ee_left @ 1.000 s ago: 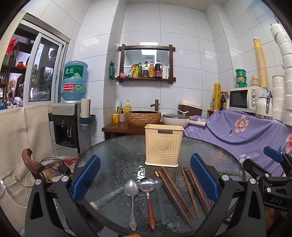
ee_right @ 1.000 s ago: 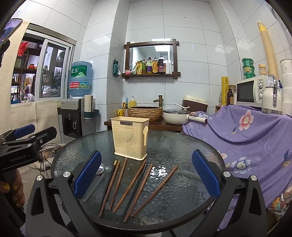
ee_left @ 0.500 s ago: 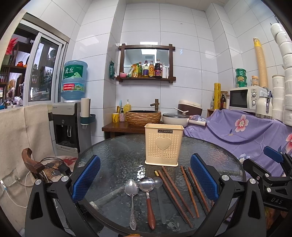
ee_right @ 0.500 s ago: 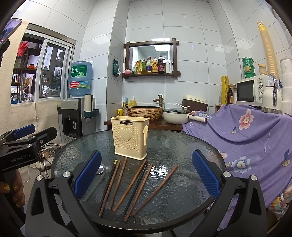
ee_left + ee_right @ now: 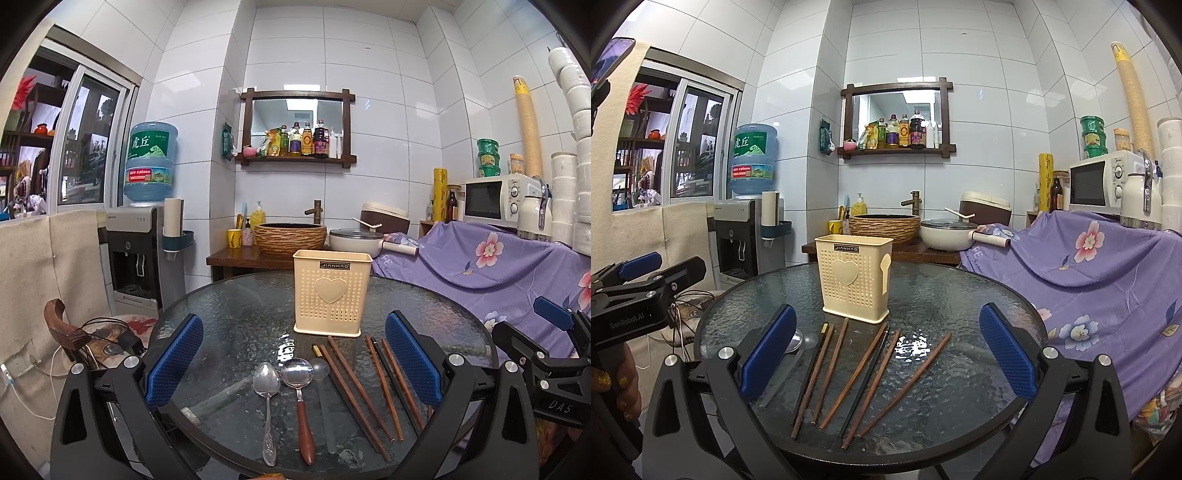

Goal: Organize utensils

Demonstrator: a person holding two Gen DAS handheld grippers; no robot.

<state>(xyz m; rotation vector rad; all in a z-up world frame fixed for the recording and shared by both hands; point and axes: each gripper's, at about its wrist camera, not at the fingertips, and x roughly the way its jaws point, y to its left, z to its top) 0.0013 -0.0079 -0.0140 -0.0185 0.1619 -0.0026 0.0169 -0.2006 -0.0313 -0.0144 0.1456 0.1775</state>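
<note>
Utensils lie loose on the round glass table (image 5: 229, 325), framed between both pairs of spread, empty jaws. The left gripper (image 5: 293, 360) hangs above the near edge with its blue pads wide apart; between them lie a steel spoon (image 5: 266, 384), a wooden-handled spoon (image 5: 300, 391) and what seems to be a clear plastic spoon (image 5: 322, 384), hard to make out against the glass. Just to their right lie the chopsticks (image 5: 360, 384), fanned side by side. The right gripper (image 5: 886, 358) is likewise open and holds nothing, the chopsticks (image 5: 864, 373) spread under it. Beyond the utensils a cream perforated holder (image 5: 331, 291) with a heart stands upright near the table's middle. A hand (image 5: 613, 387) grips the left gripper's handle at the right view's edge.
</note>
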